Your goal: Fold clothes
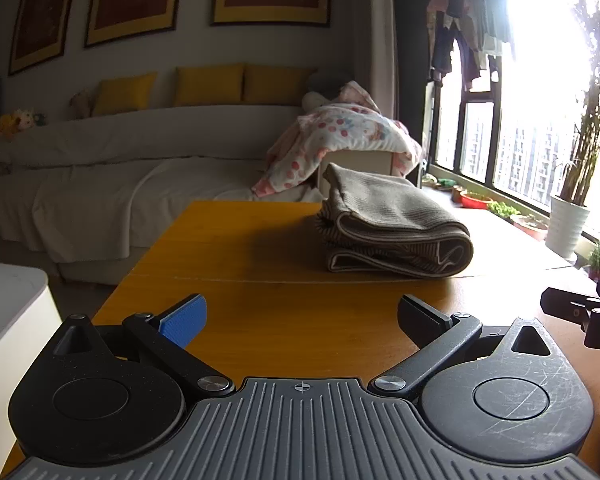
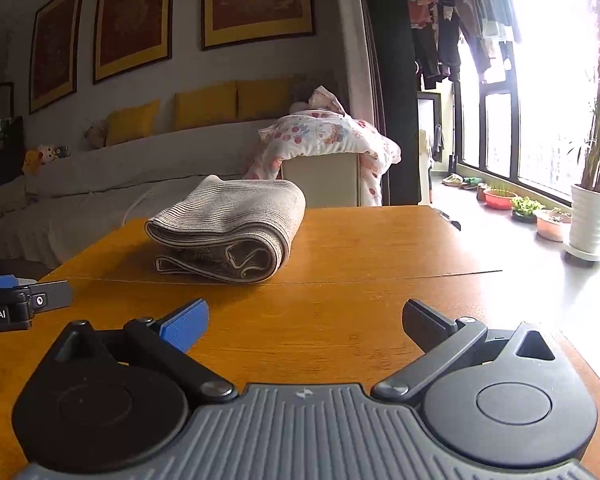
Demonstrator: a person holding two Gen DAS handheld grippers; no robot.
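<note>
Beige ribbed garment (image 1: 396, 226) folded on desk (image 1: 236, 264), long axis near-to-far, rolled fold facing near. Left gripper (image 1: 302, 320) and right gripper (image 2: 305, 326): jaws spread, empty.

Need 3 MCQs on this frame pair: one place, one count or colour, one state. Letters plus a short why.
1. Where does the folded garment lie?
A. on the sofa
B. on the wooden table
C. on the floor

2. How many yellow cushions lean on the sofa back?
A. one
B. three
C. five

3. How do the left tongs and right tongs stand?
A. both open, empty
B. both shut on cloth
C. one open, one shut

Key: 1 B, the bundle sits on the tabletop; 2 B, three show in a row; 3 A, each wrist view shows spread fingers with bare table between.
</note>
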